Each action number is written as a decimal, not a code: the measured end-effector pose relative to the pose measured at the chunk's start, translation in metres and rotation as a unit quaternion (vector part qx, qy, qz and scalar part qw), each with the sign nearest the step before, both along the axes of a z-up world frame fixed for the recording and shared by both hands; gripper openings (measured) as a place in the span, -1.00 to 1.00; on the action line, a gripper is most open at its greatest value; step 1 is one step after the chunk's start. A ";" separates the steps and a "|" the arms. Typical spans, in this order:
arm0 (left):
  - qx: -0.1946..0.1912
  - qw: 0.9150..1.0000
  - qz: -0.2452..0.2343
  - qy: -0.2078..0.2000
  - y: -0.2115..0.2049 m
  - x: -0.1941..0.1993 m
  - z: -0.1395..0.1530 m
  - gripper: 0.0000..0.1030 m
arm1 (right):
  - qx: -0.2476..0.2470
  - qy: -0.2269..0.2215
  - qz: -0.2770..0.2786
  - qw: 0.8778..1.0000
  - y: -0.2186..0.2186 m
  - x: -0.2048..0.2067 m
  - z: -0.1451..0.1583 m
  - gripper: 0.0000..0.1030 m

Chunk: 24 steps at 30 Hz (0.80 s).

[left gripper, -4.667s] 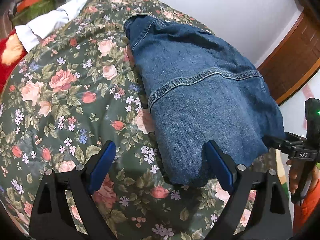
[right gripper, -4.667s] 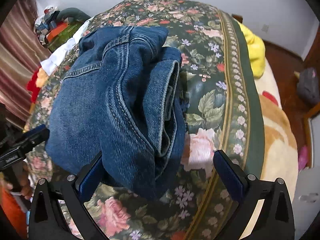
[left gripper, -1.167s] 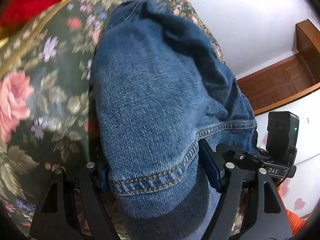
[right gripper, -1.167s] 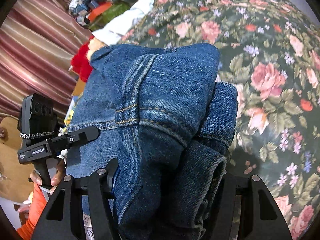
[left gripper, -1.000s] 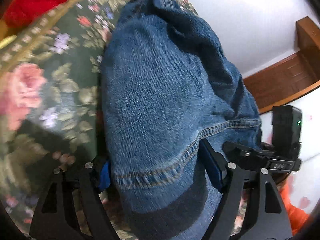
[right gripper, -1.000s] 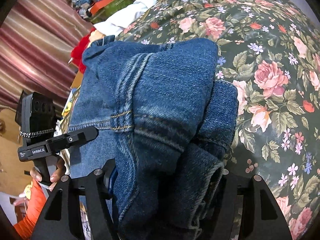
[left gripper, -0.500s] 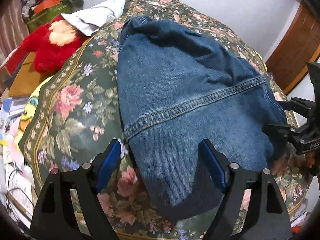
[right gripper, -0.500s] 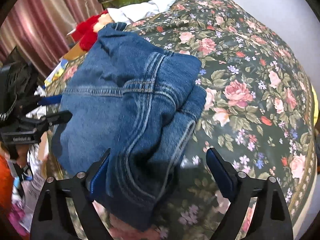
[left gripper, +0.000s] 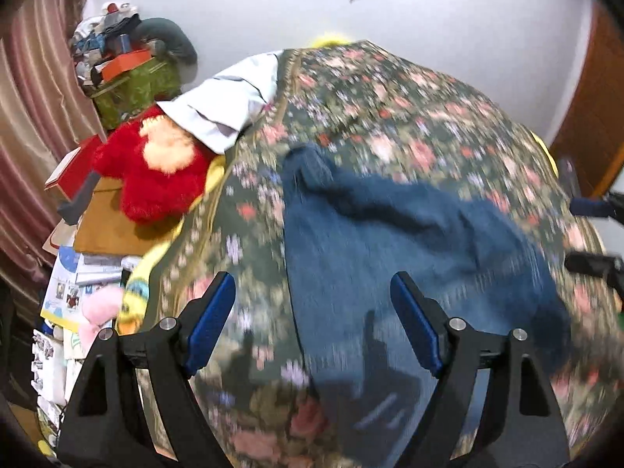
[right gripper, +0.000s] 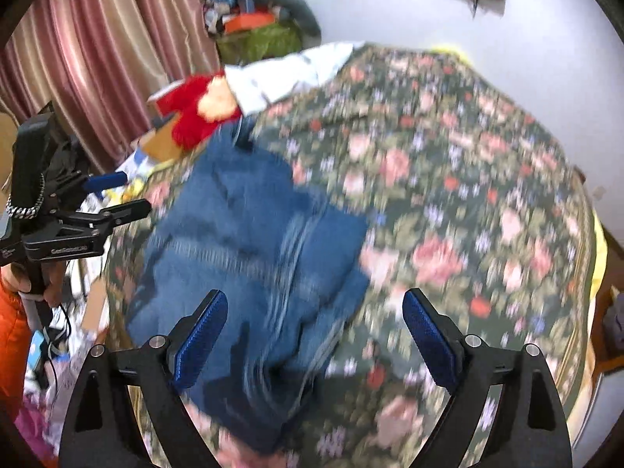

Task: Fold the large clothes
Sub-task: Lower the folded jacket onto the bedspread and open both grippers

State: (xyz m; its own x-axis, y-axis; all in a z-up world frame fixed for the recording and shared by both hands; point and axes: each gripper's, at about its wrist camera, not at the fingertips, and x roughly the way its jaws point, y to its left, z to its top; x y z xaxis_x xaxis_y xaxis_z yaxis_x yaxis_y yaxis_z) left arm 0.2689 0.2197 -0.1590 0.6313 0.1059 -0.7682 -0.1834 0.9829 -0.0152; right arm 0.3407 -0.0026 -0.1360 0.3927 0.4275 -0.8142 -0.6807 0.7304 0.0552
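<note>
The folded blue jeans (left gripper: pixel 390 249) lie as a thick bundle on the floral bedspread (left gripper: pixel 409 124), near the bed's left side. My left gripper (left gripper: pixel 312 312) hovers above the jeans' near end, open, with nothing between its blue pads. In the right wrist view the jeans (right gripper: pixel 249 241) show their stacked folds. My right gripper (right gripper: pixel 314 329) hangs open above their near corner, also holding nothing. Each gripper shows in the other's view: the left gripper (right gripper: pixel 117 195) at the left edge, the right gripper (left gripper: pixel 585 234) at the right edge. Both pictures are motion-blurred.
A red plush toy (left gripper: pixel 156 171) and a white cloth (left gripper: pixel 230 101) lie at the bed's far left corner. Boxes and papers (left gripper: pixel 89 273) crowd the floor by the pink curtain (right gripper: pixel 85 58). A person's hand (right gripper: pixel 43 277) holds the left gripper's handle. A wooden door (left gripper: pixel 585 124) stands at the right.
Both grippers had their jaws around the denim bundle a second ago. They have let it go and risen clear of it. The jeans now rest alone on the bedspread.
</note>
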 end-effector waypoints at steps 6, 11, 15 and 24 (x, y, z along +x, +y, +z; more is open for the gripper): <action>-0.019 1.000 0.001 0.013 0.010 0.057 -0.013 0.59 | -0.010 -0.014 0.010 1.000 0.038 0.028 -0.015 0.76; 0.000 0.999 0.015 0.040 0.014 0.099 -0.043 0.64 | -0.075 -0.019 0.022 0.997 0.055 0.047 -0.065 0.76; -0.007 0.998 0.021 0.056 0.022 0.114 -0.068 0.76 | -0.044 0.028 0.016 0.998 0.036 0.061 -0.090 0.79; -0.049 0.996 0.028 0.070 0.033 0.115 -0.082 0.83 | -0.020 0.051 0.001 0.998 0.013 0.059 -0.095 0.87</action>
State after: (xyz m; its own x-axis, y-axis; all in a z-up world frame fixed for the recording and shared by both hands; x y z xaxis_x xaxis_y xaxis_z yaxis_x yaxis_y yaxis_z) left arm 0.3841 0.2531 -0.2414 0.5123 0.0587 -0.8568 -0.2453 0.9661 -0.0804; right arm 0.3994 0.0104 -0.2309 0.3052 0.3939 -0.8670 -0.6747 0.7320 0.0950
